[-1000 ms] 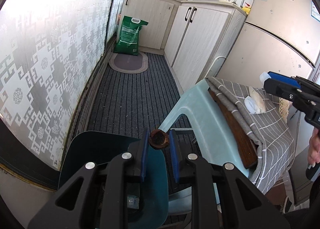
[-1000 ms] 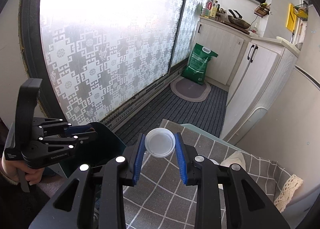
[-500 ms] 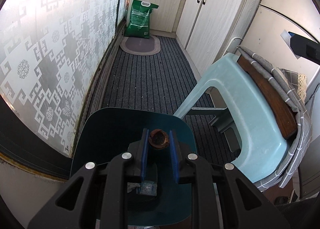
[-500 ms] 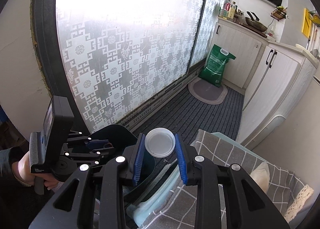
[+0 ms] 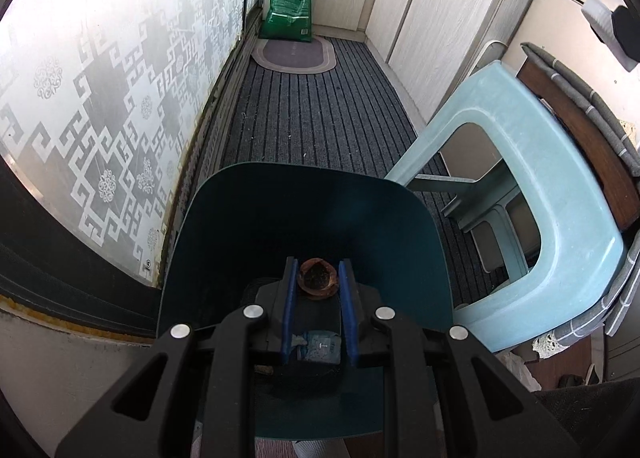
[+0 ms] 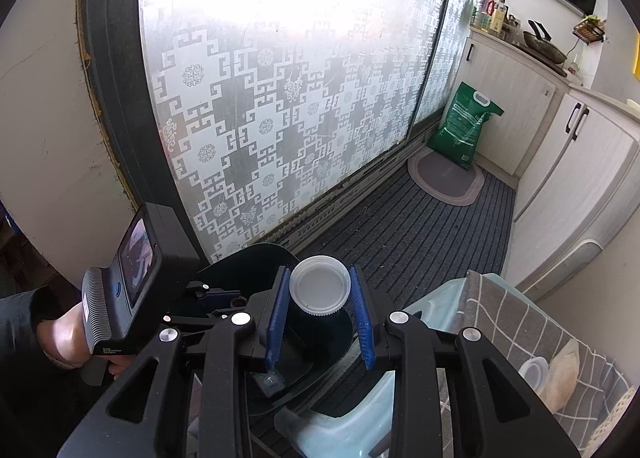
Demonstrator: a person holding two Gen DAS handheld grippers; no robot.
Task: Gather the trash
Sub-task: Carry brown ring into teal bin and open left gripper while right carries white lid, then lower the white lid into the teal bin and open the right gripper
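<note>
The left gripper pinches a brown shell over the bin; the right gripper clamps a white cap above the bin's rim. Release each only when centred over the opening, away from the stool beyond.

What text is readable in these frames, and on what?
None reads clearly.
Green bag: white print, too small to read.
Left gripper: small white lettering on its handle, blurred.
Packet in the bin: markings too small.
Door-track sticker: unreadable.
</note>
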